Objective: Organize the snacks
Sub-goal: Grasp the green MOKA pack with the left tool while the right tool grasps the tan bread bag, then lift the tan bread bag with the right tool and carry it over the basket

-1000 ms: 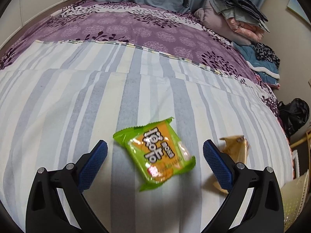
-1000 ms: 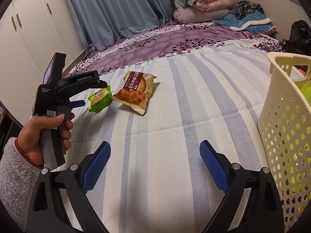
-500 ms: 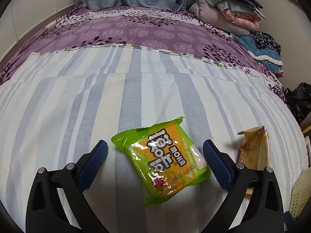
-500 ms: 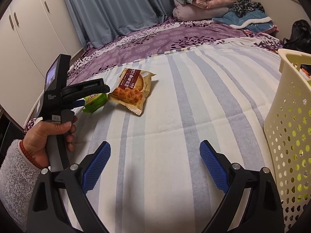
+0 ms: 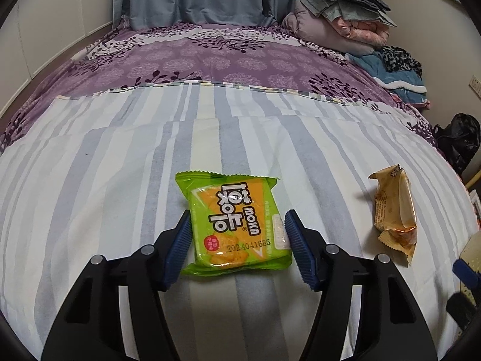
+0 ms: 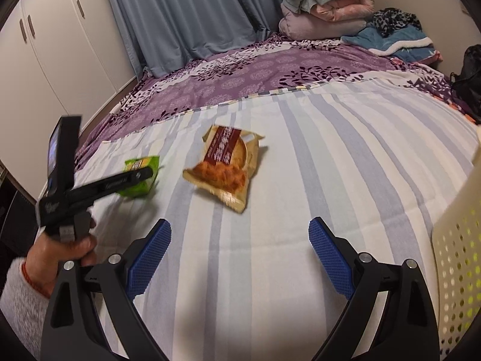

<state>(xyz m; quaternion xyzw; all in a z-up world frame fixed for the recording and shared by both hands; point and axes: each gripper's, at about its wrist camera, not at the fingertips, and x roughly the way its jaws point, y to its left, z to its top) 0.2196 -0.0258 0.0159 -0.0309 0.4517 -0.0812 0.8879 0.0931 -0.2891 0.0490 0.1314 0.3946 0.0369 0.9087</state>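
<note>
A green snack packet (image 5: pixel 234 225) lies flat on the striped bedspread (image 5: pixel 120 180). My left gripper (image 5: pixel 237 240) straddles it with its jaws closing, and both blue pads touch the packet's side edges. In the right wrist view that same green snack packet (image 6: pixel 139 189) is partly hidden behind a black finger (image 6: pixel 120 180) of the left gripper, which a person's hand (image 6: pixel 63 249) holds. A beige pastry packet (image 6: pixel 225 165) lies just right of it and shows edge-on as the beige pastry packet (image 5: pixel 396 210) in the left wrist view. My right gripper (image 6: pixel 240 255) hovers open over bare sheet, with nothing between its fingers.
A cream perforated basket (image 6: pixel 457 264) stands at the right edge, with something yellow-green showing through its holes. A purple floral cover (image 5: pixel 225 57) spans the far half of the bed. Folded quilts (image 5: pixel 339 24) and clothes pile up at the far right. White wardrobe doors (image 6: pixel 51 60) stand at the left.
The left gripper has slid forward over the green packet and its jaws have narrowed from wide apart to the packet's sides. The right gripper has shifted left, so the basket sits further right in view.
</note>
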